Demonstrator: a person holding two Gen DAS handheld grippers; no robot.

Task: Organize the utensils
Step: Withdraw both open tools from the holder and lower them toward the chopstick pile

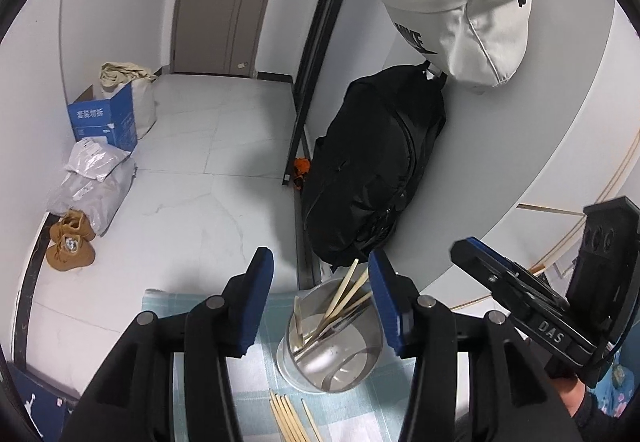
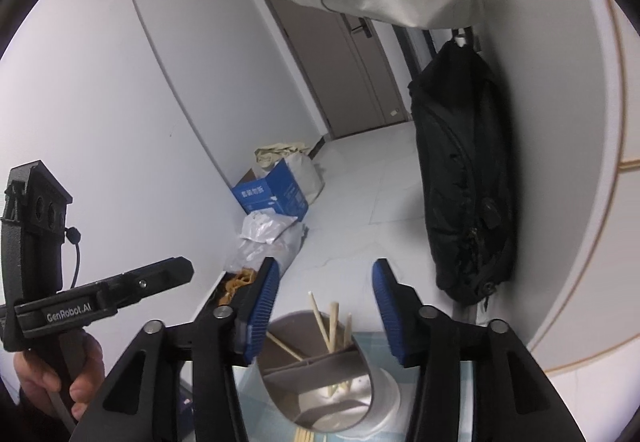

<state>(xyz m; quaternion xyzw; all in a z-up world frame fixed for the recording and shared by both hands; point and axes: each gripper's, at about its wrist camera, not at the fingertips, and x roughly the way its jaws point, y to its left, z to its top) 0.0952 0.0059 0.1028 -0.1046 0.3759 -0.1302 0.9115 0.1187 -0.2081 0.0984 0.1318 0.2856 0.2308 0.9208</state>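
Left hand-held gripper (image 1: 320,298): jaws part-open, nothing between the blue pads (image 1: 252,302); no contact with anything. It hangs over the metal cup (image 1: 332,358), which stands upright on the checked cloth (image 1: 256,366) at the far edge of the worktop, close to the wall.

Right hand-held gripper (image 2: 324,306): jaws likewise part-open, holding nothing, pads clear of the cup rim. Seen from the left wrist camera, its body sits to the right of the cup.

Several pale wooden chopsticks (image 1: 348,294) stand inside the cup, leaning against its rim with tips pointing up and away from me. A loose bundle of chopsticks (image 1: 288,418) lies flat on the cloth just beside the cup, on the near side, ends roughly aligned.

My left hand (image 2: 60,382) grips the handle of its gripper.

A black bag (image 1: 376,170) hangs on the wall beyond the worktop.
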